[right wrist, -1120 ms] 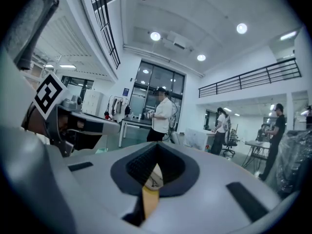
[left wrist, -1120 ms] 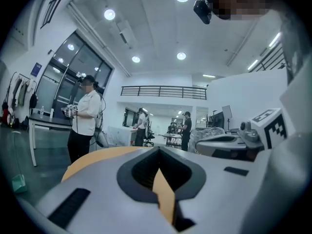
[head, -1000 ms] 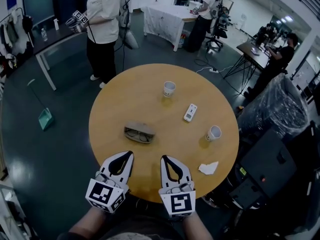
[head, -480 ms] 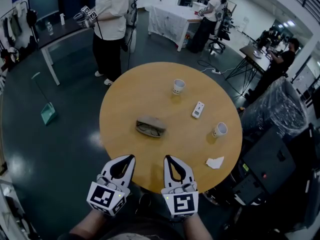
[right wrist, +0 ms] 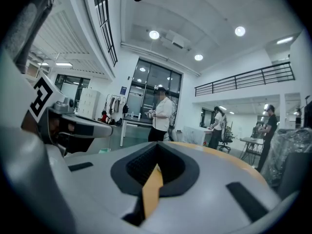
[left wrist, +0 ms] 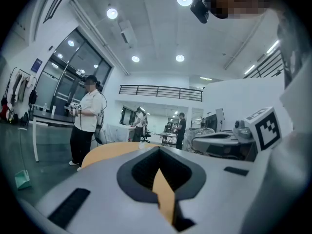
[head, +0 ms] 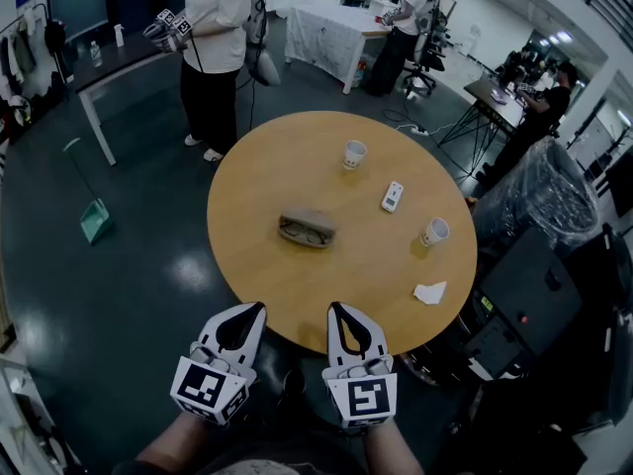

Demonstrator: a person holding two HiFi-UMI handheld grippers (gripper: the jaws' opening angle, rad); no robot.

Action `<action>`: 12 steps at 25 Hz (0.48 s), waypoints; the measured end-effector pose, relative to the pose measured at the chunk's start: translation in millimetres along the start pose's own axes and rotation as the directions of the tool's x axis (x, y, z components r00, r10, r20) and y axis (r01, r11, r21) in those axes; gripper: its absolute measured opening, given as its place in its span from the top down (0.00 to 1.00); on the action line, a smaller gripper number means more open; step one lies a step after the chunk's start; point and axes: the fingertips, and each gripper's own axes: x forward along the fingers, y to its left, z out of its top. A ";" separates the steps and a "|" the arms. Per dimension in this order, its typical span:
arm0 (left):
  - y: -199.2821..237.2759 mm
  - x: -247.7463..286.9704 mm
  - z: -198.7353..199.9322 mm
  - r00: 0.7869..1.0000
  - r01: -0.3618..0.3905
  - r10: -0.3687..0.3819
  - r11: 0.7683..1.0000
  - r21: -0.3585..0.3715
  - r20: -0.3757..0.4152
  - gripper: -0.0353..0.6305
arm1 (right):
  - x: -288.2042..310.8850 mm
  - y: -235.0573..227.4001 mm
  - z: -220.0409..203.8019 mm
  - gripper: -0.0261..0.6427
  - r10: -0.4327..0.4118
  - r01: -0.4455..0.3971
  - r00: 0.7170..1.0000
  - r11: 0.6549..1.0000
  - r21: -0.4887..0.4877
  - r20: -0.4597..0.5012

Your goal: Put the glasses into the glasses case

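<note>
A grey-brown glasses case [head: 307, 229] lies near the middle of the round wooden table [head: 297, 295], with dark-framed glasses [head: 305, 234] at its open front; whether they sit inside it is unclear. Both grippers hang side by side at the table's near edge, well short of the case. The left gripper [head: 247, 311] and right gripper [head: 339, 311] are both shut and empty. In the left gripper view the left gripper [left wrist: 158, 172] shows only a thin slit between its jaws. The right gripper [right wrist: 155, 168] looks the same in its own view.
Two paper cups [head: 354, 154] [head: 433, 232], a white remote [head: 393, 197] and a crumpled tissue [head: 429, 292] lie on the table's right half. A person [head: 220, 38] stands beyond the far left edge. A green dustpan [head: 95, 221] is on the floor at left, and a plastic-wrapped bulk [head: 539, 206] at right.
The view has drawn back from the table: the case and cups sit farther up, and both grippers have gone from over the tabletop to its near edge. Both stay shut.
</note>
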 end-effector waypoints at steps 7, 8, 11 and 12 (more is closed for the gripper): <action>-20.5 -41.4 -11.3 0.999 0.050 -0.050 0.999 0.012 0.003 0.94 | -42.8 26.4 1.5 0.98 -0.029 0.029 1.000 1.000 -0.004 0.008; -23.8 -45.8 -12.7 0.999 0.053 -0.053 0.999 0.012 -0.001 0.94 | -48.8 28.2 2.4 0.98 -0.034 0.034 0.999 0.999 -0.001 0.013; -33.1 -57.5 -16.1 0.998 0.056 -0.056 0.998 0.009 -0.009 0.94 | -66.3 34.2 2.5 0.98 -0.040 0.040 0.999 0.999 0.006 0.024; -35.3 -61.3 -17.0 0.998 0.056 -0.056 0.998 0.011 -0.009 0.94 | -71.2 37.0 2.4 0.98 -0.039 0.039 0.999 0.999 0.005 0.028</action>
